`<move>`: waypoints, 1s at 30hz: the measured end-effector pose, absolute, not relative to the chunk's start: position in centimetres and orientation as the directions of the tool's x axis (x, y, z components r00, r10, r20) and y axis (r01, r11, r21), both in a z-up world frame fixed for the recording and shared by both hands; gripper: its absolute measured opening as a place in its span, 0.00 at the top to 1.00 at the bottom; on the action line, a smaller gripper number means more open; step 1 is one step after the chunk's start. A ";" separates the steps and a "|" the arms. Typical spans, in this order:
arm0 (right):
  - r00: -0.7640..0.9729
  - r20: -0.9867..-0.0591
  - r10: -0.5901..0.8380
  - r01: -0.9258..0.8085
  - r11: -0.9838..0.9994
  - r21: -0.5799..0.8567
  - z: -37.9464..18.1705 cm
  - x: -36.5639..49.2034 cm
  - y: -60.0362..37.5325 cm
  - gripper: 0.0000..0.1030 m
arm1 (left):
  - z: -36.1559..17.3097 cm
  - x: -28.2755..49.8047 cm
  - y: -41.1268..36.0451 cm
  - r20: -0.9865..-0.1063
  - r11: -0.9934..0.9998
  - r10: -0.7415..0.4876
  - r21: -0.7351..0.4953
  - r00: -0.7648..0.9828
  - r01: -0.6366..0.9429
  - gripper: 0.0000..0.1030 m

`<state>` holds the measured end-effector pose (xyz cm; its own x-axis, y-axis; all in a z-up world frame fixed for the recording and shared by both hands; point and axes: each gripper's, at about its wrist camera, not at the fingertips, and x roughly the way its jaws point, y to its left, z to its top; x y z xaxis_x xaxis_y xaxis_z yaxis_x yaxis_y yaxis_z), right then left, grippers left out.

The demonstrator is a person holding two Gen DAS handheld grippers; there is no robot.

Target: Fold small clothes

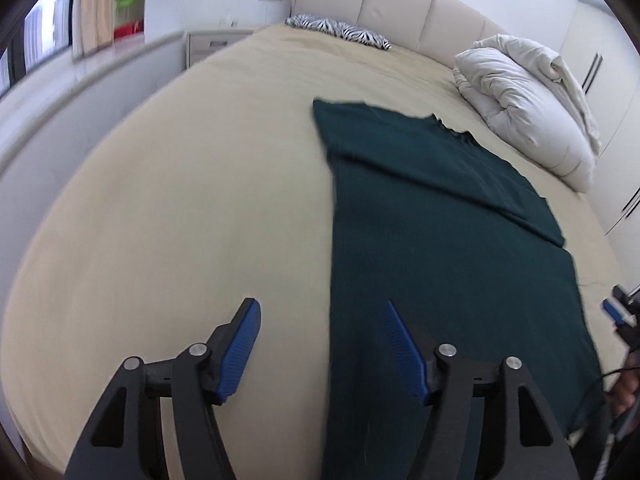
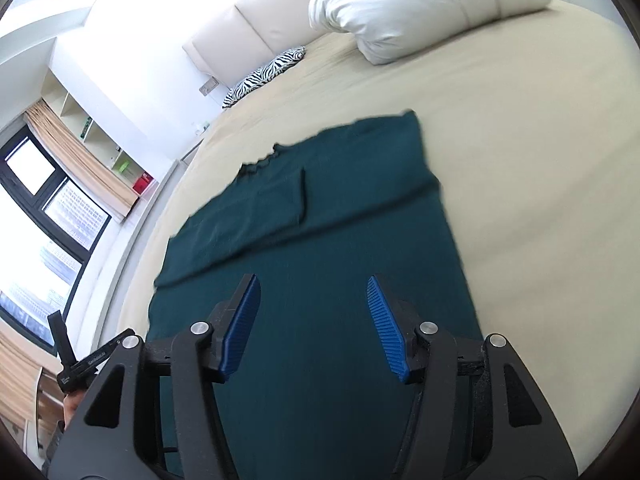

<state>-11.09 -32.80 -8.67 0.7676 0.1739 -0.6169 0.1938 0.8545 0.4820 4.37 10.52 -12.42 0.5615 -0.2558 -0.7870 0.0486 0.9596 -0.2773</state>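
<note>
A dark green knitted garment [image 1: 440,240] lies flat on the beige bed [image 1: 180,208], folded lengthwise with a sleeve laid across its upper part. My left gripper [image 1: 322,312] is open and empty, above the garment's left edge near its lower end. My right gripper [image 2: 312,292] is open and empty, above the garment [image 2: 320,232] near its lower middle. The right gripper's blue pad also shows in the left wrist view [image 1: 614,312] at the far right. The left gripper's body shows at the lower left of the right wrist view [image 2: 80,364].
A folded white duvet [image 1: 528,96] lies at the bed's far right. A zebra-print pillow [image 1: 340,30] rests against the cream headboard [image 1: 400,4]. A bedside cabinet [image 1: 212,46] stands at the back left. Windows and shelves [image 2: 60,200] line the left wall.
</note>
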 end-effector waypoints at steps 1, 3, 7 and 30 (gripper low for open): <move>0.763 -0.622 0.178 0.200 0.849 0.489 -8.9 -12.7 -32.9 0.47 | -12.9 3.1 11.1 -0.792 0.951 -0.277 -0.308 0.544 0.036 0.34; 0.750 -0.634 0.189 0.212 0.839 0.501 -9.6 -14.7 -32.7 0.47 | -13.8 0.9 12.0 -0.799 0.935 -0.306 -0.354 0.518 0.007 0.34; 0.728 -0.662 0.177 0.234 0.844 0.483 -10.1 -18.1 -32.6 0.47 | -14.3 -2.0 13.1 -0.782 0.904 -0.381 -0.427 0.494 0.021 0.34; 0.625 -0.729 0.279 0.429 0.657 0.620 -12.9 -27.2 -38.4 0.47 | -15.9 -3.9 13.7 -0.685 0.718 -0.660 -0.696 0.309 -0.008 0.74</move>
<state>-27.15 -38.44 -12.95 0.6253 0.2789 -0.7289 0.4294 0.6570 0.6197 -3.95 13.69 -15.85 0.3090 -0.6598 -0.6850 -0.0081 0.7184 -0.6956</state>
